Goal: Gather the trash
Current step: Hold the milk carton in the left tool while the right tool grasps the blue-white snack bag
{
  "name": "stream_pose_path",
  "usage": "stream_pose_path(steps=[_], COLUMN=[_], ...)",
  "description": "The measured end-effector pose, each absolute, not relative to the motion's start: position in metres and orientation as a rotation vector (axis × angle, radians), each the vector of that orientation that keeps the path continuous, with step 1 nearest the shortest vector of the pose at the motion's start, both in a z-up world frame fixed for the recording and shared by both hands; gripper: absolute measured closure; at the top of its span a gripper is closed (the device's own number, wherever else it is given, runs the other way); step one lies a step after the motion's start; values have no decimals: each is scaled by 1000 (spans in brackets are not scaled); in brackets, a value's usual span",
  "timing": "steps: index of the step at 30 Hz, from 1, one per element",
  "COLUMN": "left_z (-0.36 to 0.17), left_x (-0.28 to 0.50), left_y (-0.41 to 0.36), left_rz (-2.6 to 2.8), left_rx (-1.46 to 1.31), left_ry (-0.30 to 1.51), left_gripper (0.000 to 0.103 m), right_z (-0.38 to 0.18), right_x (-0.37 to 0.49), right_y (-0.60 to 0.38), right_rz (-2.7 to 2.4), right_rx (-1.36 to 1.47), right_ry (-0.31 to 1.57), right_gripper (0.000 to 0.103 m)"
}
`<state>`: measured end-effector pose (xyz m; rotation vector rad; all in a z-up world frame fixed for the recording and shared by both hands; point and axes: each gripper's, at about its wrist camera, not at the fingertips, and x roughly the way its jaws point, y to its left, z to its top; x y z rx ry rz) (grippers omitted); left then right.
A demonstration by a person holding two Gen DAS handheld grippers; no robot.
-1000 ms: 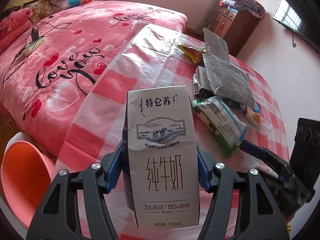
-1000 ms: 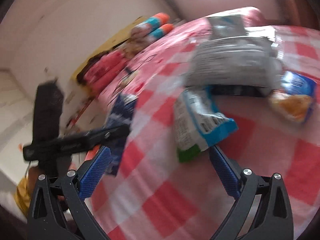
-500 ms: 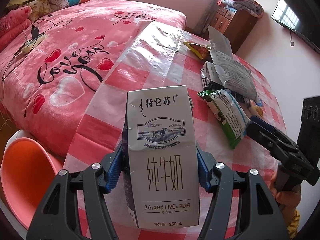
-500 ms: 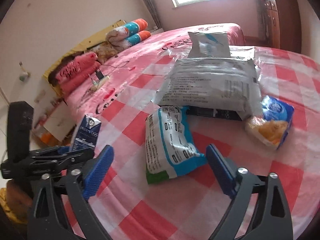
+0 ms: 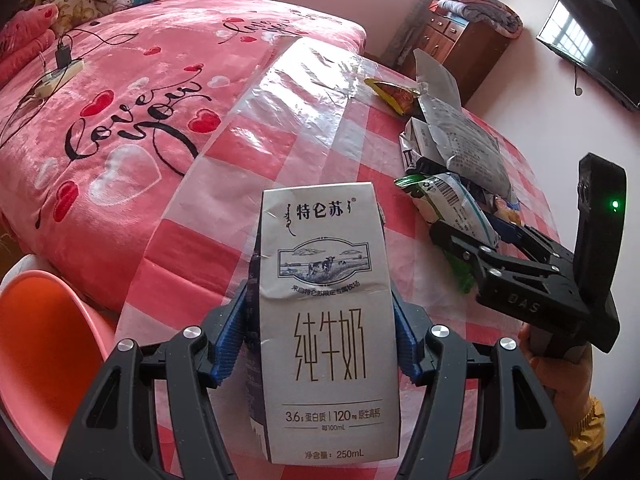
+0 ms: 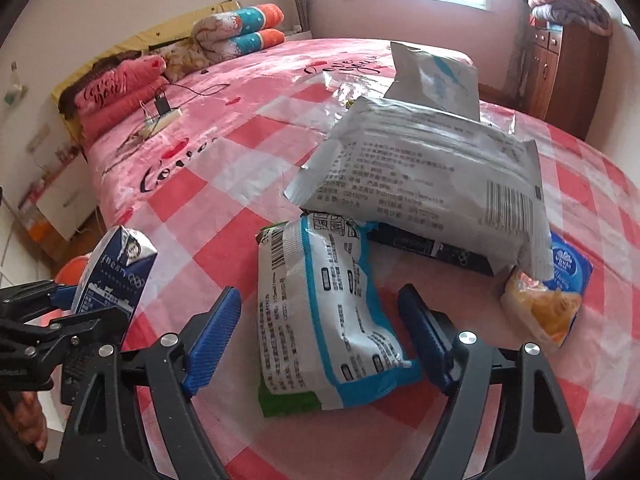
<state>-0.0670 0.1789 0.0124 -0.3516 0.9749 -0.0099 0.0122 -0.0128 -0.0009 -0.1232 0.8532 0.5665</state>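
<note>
**A:** so where's everything at right now? can't see from my spot

**B:** left gripper [image 5: 322,330] has the milk carton [image 5: 326,320] pinched between its blue fingers [image 5: 230,338], one pad on each narrow side. Carton's upright, held up off the surface [image 5: 256,140], the round one with the pink and white checked plastic cover.

**A:** and the other one?

**B:** right gripper [image 6: 320,334] is down low over the cover with its fingers [image 6: 214,334] on either side of the white and blue snack bag [image 6: 324,316]. They've just been closing in, but there's still a gap on both sides, so nothing is pinched. The bag lies flat, with a green edge at its near end.

**A:** rest of the trash?

**B:** piled just behind that bag. A big silver foil bag [image 6: 432,184] sits on top of a dark flat box [image 6: 432,246], and another white pouch [image 6: 436,76] stands up behind it. Right of the pile there's a small blue and yellow wrapper [image 6: 548,300], partly tucked under the foil bag's corner. From the left side I can also see a yellow and red wrapper [image 5: 394,94] at the far end.

**A:** a bin anywhere?

**B:** there's an orange tub [image 5: 44,356] down beside the surface, below the left gripper's side. The bed [image 5: 120,100] with the pink heart blanket is right up against the surface.
</note>
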Motion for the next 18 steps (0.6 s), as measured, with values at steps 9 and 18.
stream_pose_path(steps=[9,18], left_z=[13,14], left_x=[-70,-79], left_y=[180,179], left_rz=[-32,-54], left_rx=[-354,-358], left_ry=[966,956], left_gripper=[39,39], right_z=[-1,0], right_x=[9,-7], right_y=[-9,-20], right_rz=[543,553], right_rx=[-157,-103], right_ry=[836,834], right_gripper=[47,52])
